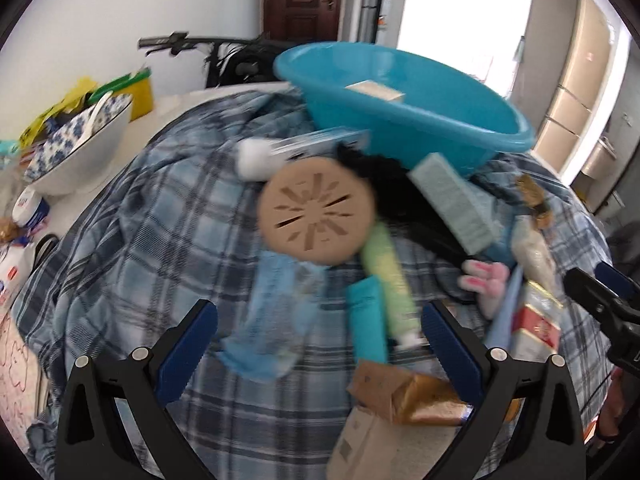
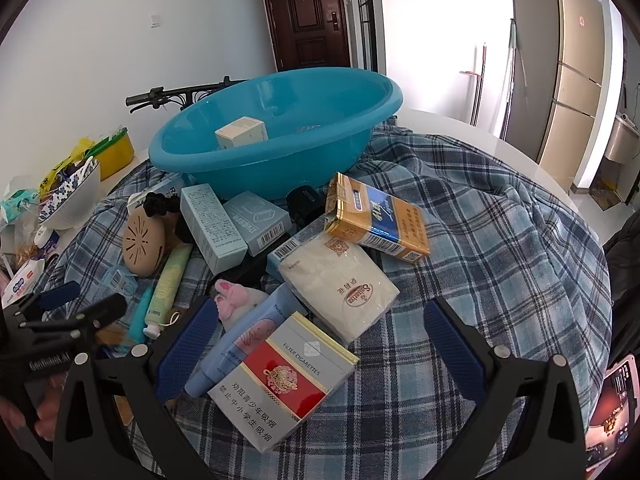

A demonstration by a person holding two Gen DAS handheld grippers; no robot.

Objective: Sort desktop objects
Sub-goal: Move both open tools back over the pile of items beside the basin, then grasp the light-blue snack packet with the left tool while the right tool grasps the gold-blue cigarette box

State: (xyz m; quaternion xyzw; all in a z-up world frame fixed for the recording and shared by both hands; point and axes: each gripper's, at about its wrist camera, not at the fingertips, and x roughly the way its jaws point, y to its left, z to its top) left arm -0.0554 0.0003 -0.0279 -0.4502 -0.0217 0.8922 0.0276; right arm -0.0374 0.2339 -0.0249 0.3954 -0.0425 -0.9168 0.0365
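White walls (image 2: pixel 100 40), dark brown door (image 2: pixel 310 12), tall beige cabinets (image 2: pixel 576 80).

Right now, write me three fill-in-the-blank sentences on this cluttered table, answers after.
1. The only item inside the blue basin is a small ____.
2. The cloth under the clutter has a ____ pattern.
3. The right gripper has its jaws ____ over the red and white cigarette pack.

Answers: box; plaid; open

Left gripper (image 1: pixel 320 340): jaws spread wide, nothing between pads, tilted downward. Right gripper (image 2: pixel 320 336): jaws likewise wide apart, empty, angled down. Left gripper seen from right wrist view at lower left, hand (image 2: pixel 24 412) wrapped round its handle.
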